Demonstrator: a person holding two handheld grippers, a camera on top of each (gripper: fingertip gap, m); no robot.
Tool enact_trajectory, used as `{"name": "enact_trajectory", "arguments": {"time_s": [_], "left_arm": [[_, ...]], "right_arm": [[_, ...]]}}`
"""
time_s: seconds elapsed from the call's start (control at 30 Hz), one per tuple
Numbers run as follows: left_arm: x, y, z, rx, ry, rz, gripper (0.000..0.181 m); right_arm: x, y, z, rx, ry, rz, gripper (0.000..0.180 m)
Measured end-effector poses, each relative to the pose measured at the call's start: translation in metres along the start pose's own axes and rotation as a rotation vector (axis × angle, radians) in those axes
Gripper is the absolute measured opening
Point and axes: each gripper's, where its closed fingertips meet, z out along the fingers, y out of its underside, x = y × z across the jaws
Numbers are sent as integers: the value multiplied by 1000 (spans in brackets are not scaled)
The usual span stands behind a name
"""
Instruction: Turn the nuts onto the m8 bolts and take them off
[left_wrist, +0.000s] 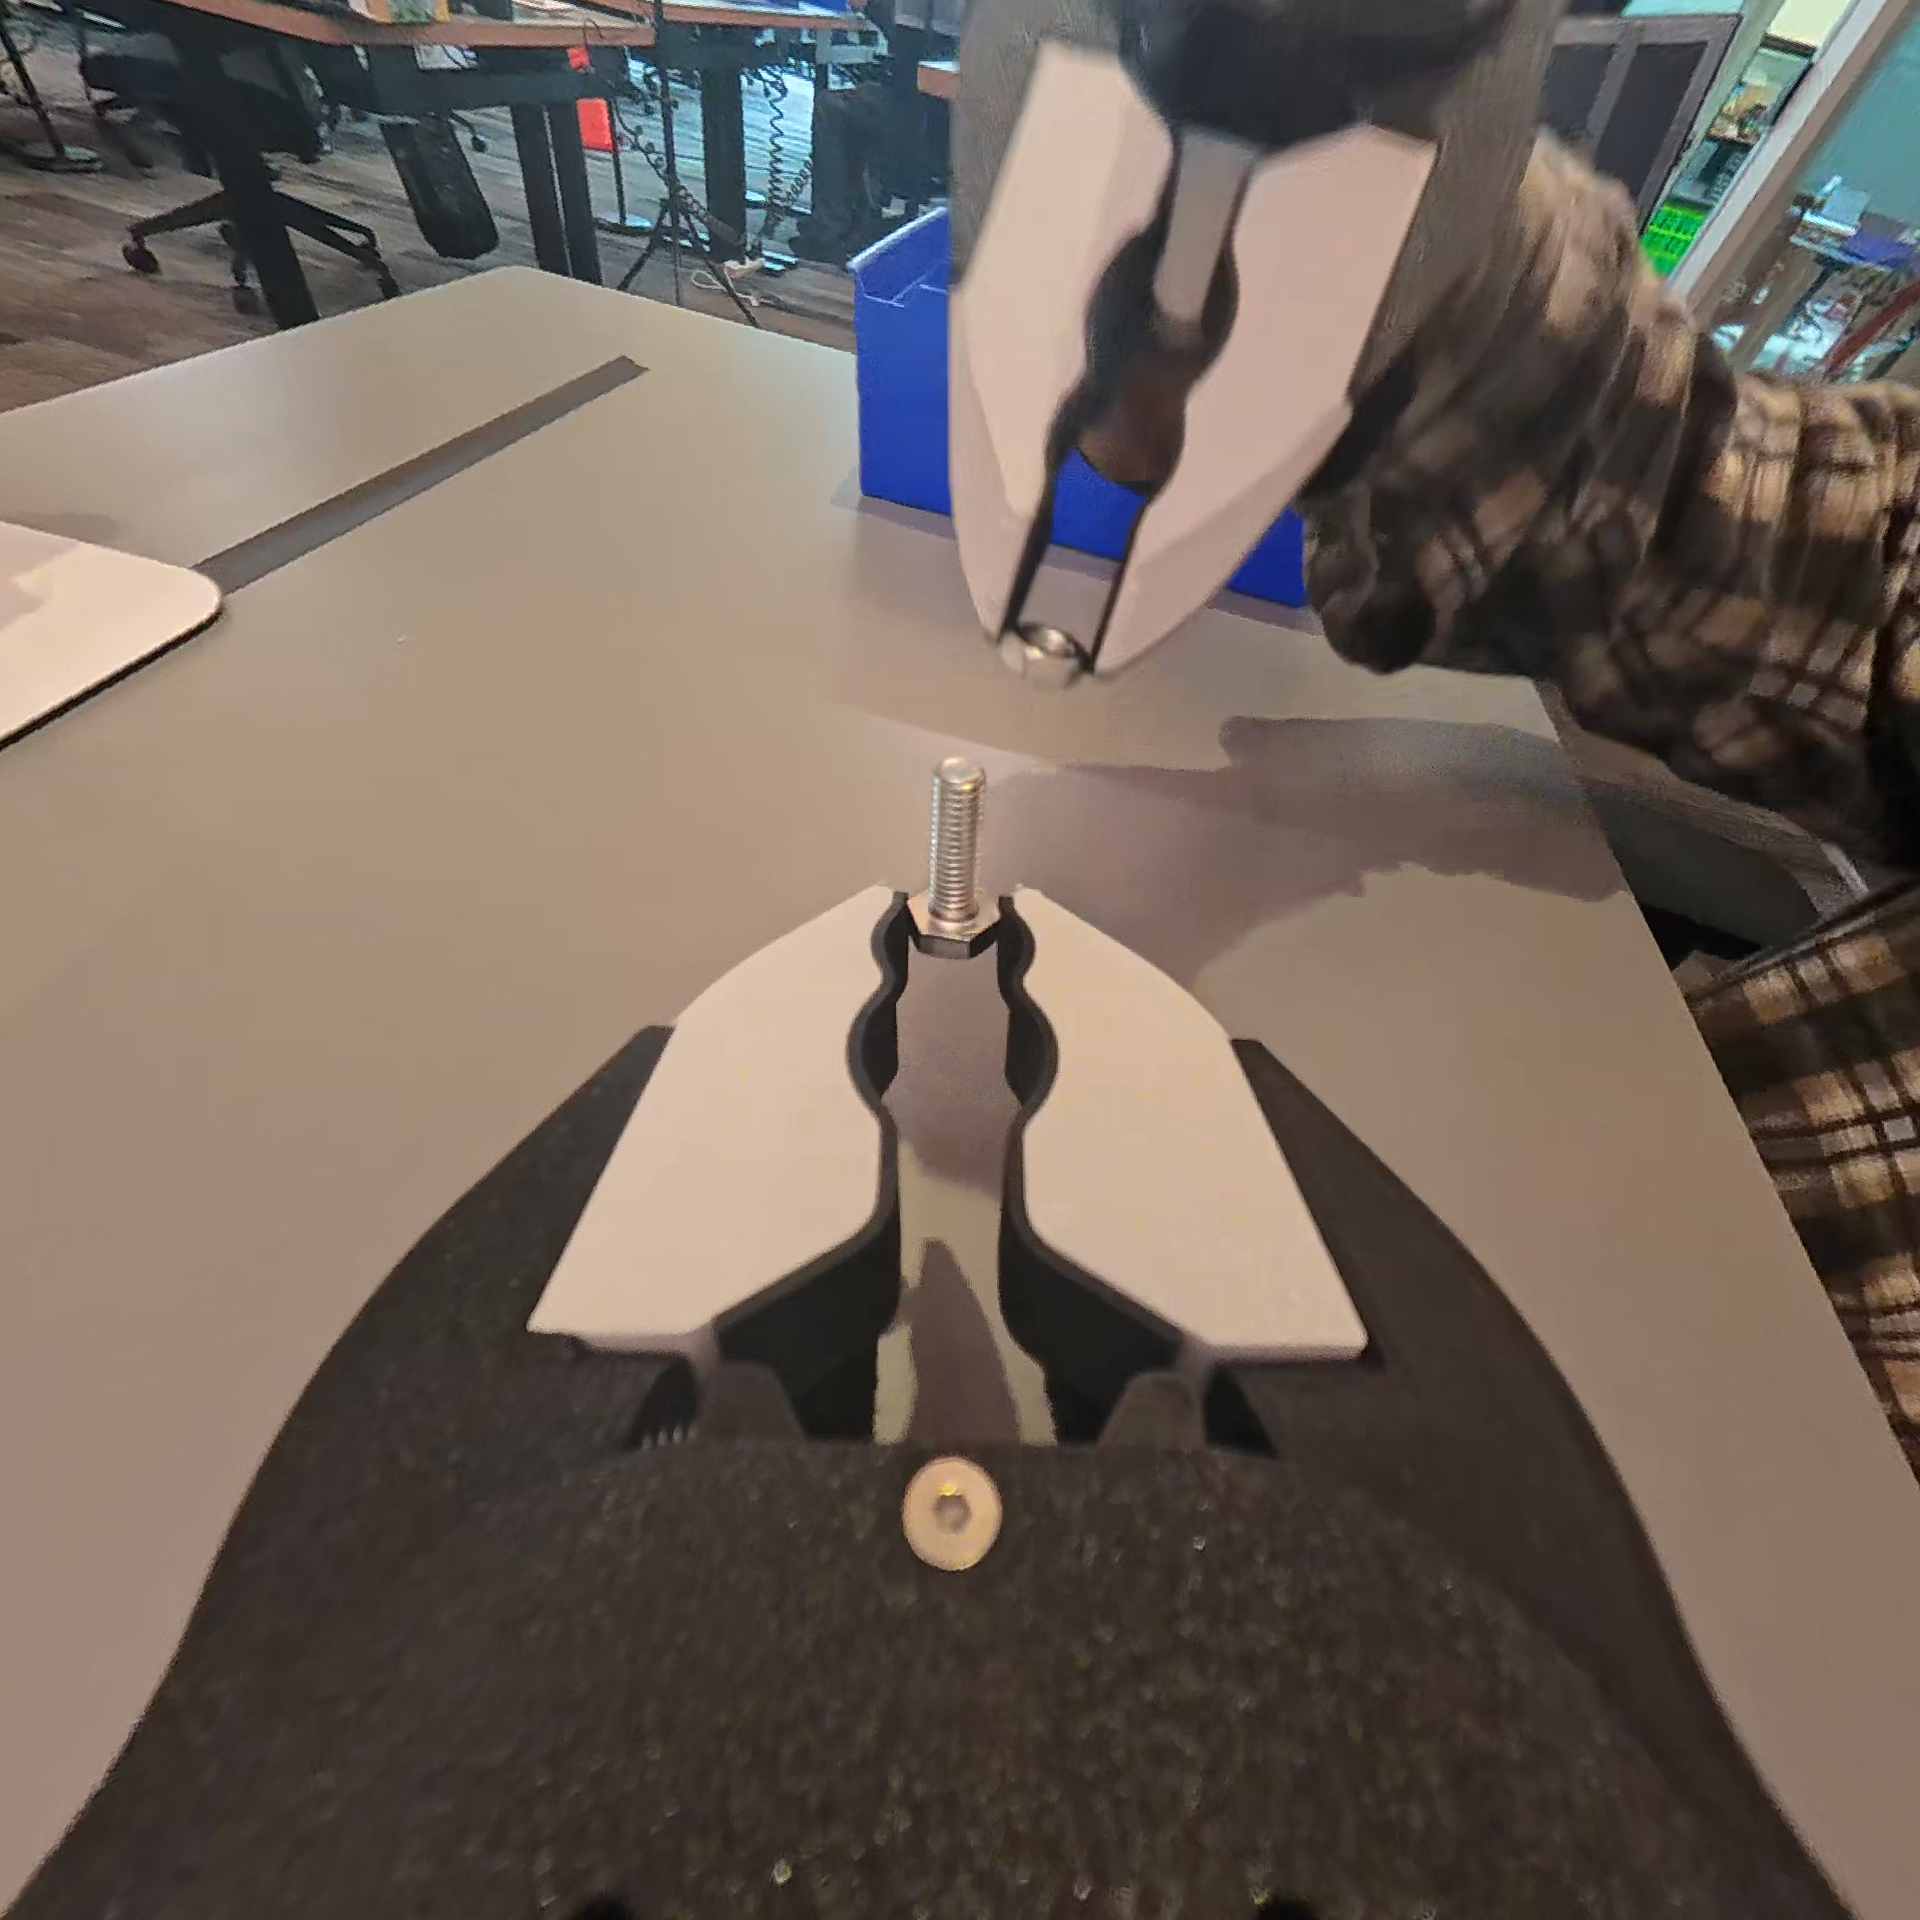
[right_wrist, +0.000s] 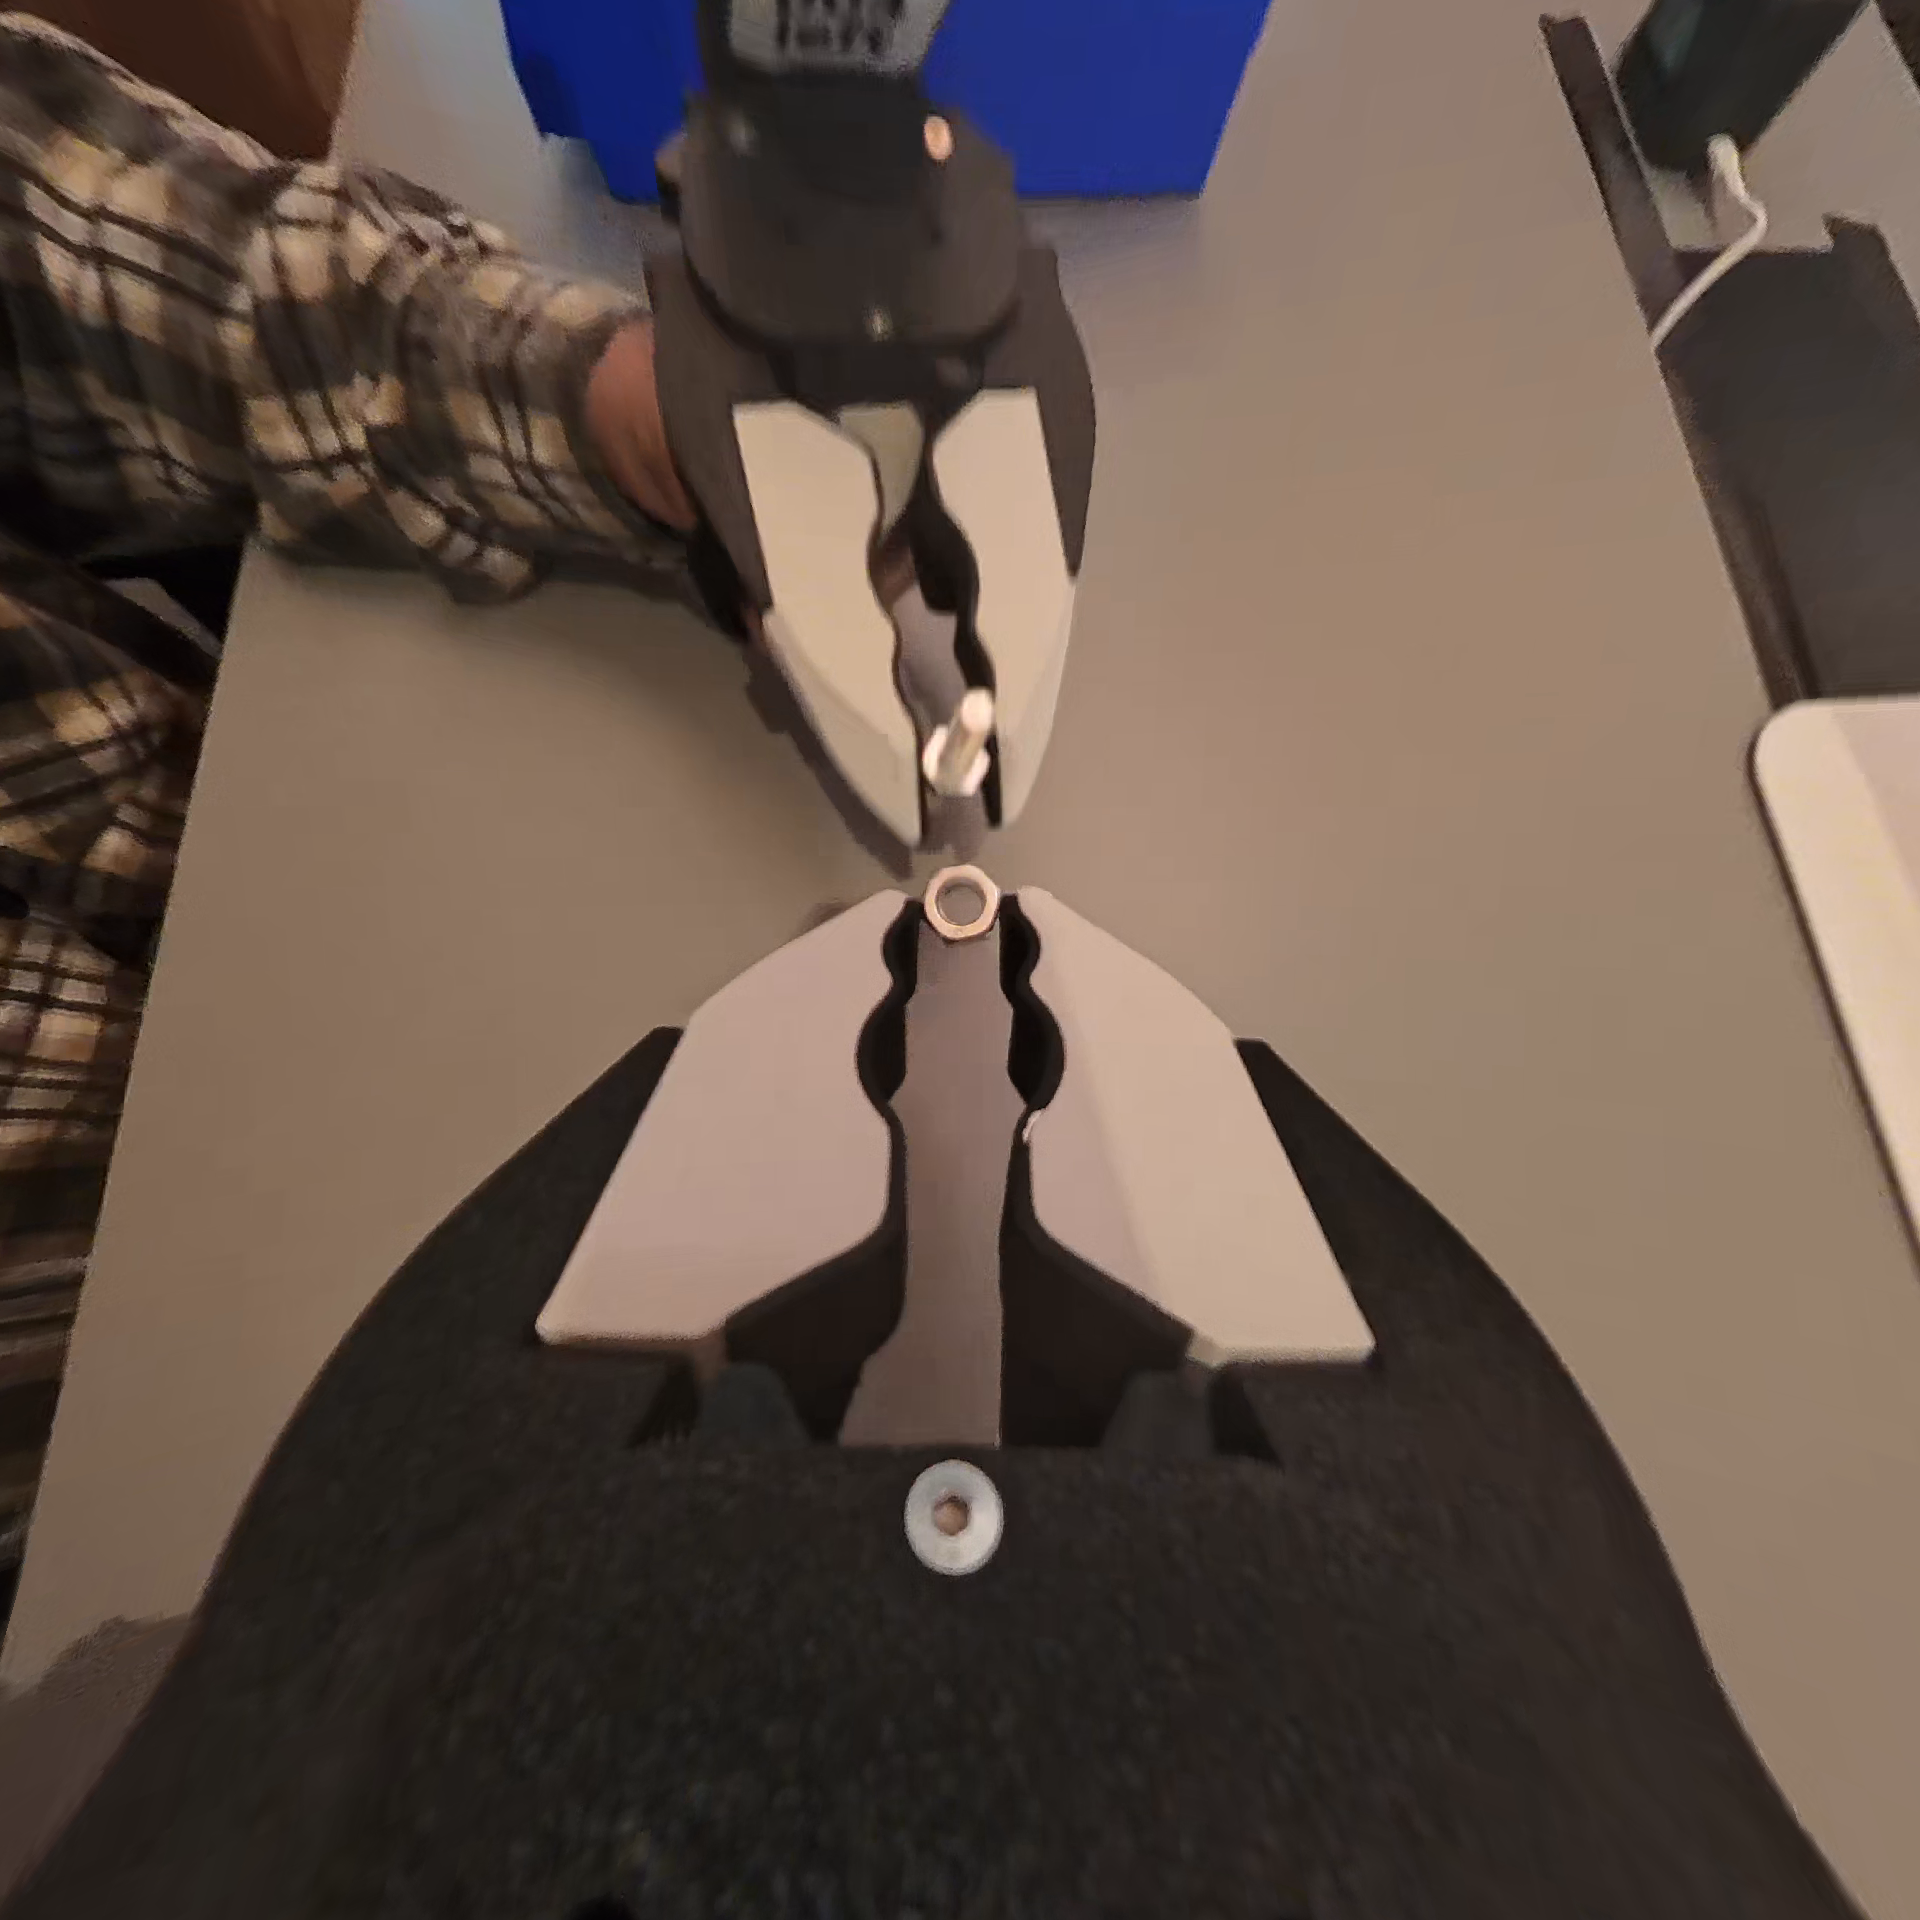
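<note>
My left gripper (left_wrist: 954, 920) is shut on the hex head of a silver bolt (left_wrist: 956, 842), whose threaded shaft points up and away over the grey table (left_wrist: 520, 831). My right gripper (right_wrist: 961, 920) is shut on a silver nut (right_wrist: 961, 914), its hole facing the camera. In the left wrist view the right gripper (left_wrist: 1047, 655) hangs beyond the bolt tip, pointing down, with the nut (left_wrist: 1044, 657) between its tips and a gap between nut and bolt. In the right wrist view the left gripper (right_wrist: 961, 800) faces mine, and the bolt (right_wrist: 961, 743) is just beyond the nut.
A blue bin (left_wrist: 904, 395) stands at the back of the table, also in the right wrist view (right_wrist: 1122, 94). A white pad (left_wrist: 83, 623) lies at the left edge. A black channel (right_wrist: 1766, 416) with a cable runs along the table. Plaid sleeves (left_wrist: 1610, 520) reach in. Across from one pair of fingers to the other is roughly 5 cm.
</note>
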Motion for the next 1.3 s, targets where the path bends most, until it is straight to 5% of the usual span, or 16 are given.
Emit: {"name": "enact_trajectory", "arguments": {"time_s": [0.23,1.3], "left_arm": [[5,1,3,-13,9,12,16],[7,2,5,-22,11,27,16]], "right_arm": [[-1,-25,17,-37,-66,-54,14],[-5,-18,25,-74,-144,-12,14]]}}
